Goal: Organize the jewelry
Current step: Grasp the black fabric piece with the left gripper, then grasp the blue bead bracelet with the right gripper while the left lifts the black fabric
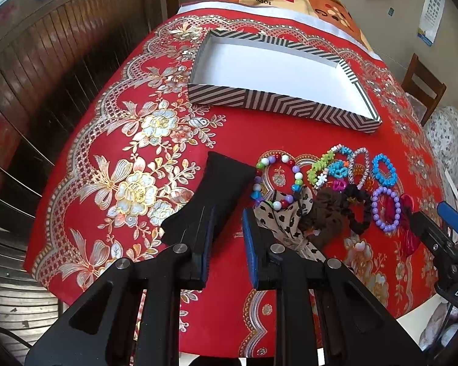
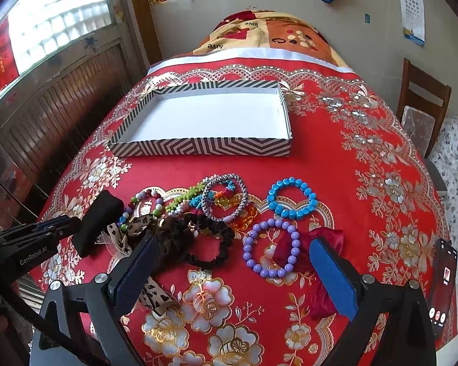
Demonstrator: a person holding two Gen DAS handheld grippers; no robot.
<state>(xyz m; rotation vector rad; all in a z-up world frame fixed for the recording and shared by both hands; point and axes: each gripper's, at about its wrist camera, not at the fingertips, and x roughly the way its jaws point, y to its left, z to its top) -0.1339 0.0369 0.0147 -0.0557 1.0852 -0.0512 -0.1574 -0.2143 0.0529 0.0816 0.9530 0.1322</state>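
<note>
From the left wrist cam, the left gripper point(image 1: 226, 241) is parted a little with nothing between the pads, only bare red tablecloth point(image 1: 229, 140). A black pouch-like thing point(image 1: 210, 195) lies touching its left finger, long axis running away from the camera, but it's outside the gap, not gripped. The jewelry pile point(image 1: 326, 189) sits up and to the right of that claw, and the striped box point(image 1: 277, 106) lies beyond it, empty, long side across the view. From the right wrist cam, the right gripper point(image 2: 232, 271) is spread wide and empty, hanging over the near edge of the pile: the purple bead bracelet point(image 2: 271, 247) lies flat between its fingers just ahead, with the black scrunchie point(image 2: 210, 244) by the left finger and a red cloth piece point(image 2: 320, 274) under the right one. So I'd say the right hand is the nearer one for the first grab, then carry straight ahead to the box.
</note>
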